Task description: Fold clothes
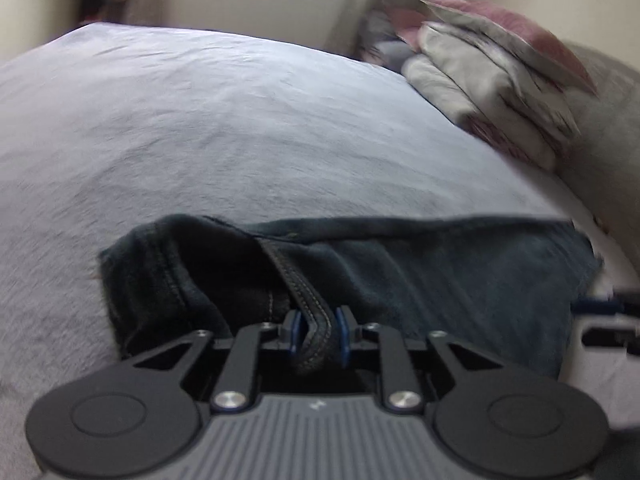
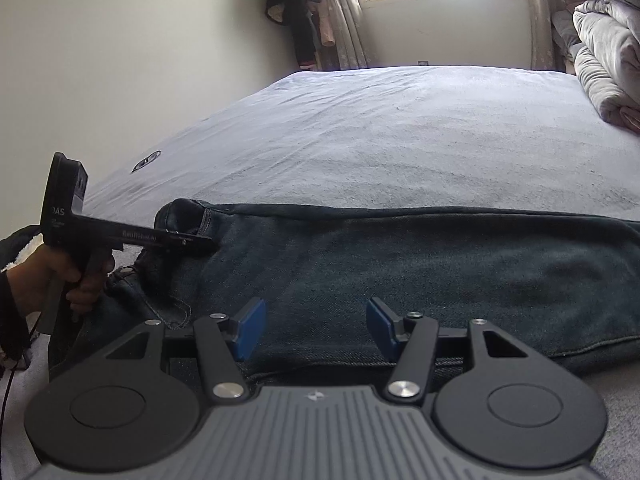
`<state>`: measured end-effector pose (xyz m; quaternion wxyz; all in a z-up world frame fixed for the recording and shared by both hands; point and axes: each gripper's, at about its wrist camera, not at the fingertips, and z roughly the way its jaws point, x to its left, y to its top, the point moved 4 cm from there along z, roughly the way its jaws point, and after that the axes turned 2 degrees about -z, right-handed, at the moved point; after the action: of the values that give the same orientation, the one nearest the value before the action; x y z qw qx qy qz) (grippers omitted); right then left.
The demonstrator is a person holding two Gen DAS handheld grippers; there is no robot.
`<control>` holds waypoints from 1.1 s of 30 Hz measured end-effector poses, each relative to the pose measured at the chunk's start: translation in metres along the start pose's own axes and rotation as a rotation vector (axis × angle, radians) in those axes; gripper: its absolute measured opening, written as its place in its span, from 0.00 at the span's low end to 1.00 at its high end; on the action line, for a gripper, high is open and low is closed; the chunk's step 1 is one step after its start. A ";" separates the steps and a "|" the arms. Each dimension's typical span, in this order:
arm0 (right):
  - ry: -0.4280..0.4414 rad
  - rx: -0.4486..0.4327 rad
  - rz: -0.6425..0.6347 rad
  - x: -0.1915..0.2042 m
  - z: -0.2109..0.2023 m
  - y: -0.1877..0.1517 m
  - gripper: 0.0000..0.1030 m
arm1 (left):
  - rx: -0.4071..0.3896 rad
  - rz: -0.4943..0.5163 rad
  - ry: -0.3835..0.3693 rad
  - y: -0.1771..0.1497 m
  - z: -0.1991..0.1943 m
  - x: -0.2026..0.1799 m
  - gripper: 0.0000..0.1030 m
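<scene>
One pair of dark blue denim jeans (image 2: 400, 268) is lying across the near edge of the bed (image 2: 380, 128), stretched lengthwise from left to right over a pale grey-lilac sheet. Fabric is showing light contrast stitching along the seams, a folded-over end bunching up at the left, and a metal rivet near the waistband at the lower left of the right wrist view. In the left wrist view the image is blurring somewhat, yet a thick double-stitched seam is running straight toward the camera.

Left hand-held gripper (image 1: 319, 330) is clamping that stitched seam of the jeans between its blue pads (image 1: 295, 330), the fold standing upright between them. In the right wrist view the same tool is appearing at the left, held by a hand (image 2: 60, 280) in a dark sleeve, its fingers reaching onto the bunched left end of the jeans.

Right hand-held gripper (image 2: 316, 326) is hovering at the near edge of the jeans with its blue pads well apart, nothing between them.

Folded bedding (image 2: 608, 48) is sitting stacked at the far right corner of the bed, well apart from the jeans.
</scene>
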<state>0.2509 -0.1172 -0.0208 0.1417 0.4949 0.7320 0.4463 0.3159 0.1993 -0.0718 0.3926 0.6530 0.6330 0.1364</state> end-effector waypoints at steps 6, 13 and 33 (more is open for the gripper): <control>-0.005 -0.012 -0.003 0.004 -0.015 0.003 0.57 | -0.046 -0.045 0.001 0.001 -0.015 -0.002 0.14; -0.003 -0.020 -0.015 0.008 -0.026 0.004 0.57 | -0.143 -0.017 0.037 0.015 -0.040 -0.003 0.24; 0.040 0.006 -0.027 0.042 -0.009 0.018 0.57 | -0.031 -0.255 -0.015 0.002 -0.023 0.021 0.33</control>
<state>0.2359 -0.0843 0.0087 0.1316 0.4763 0.7426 0.4521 0.3053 0.2272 -0.0621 0.4214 0.5622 0.7058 0.0903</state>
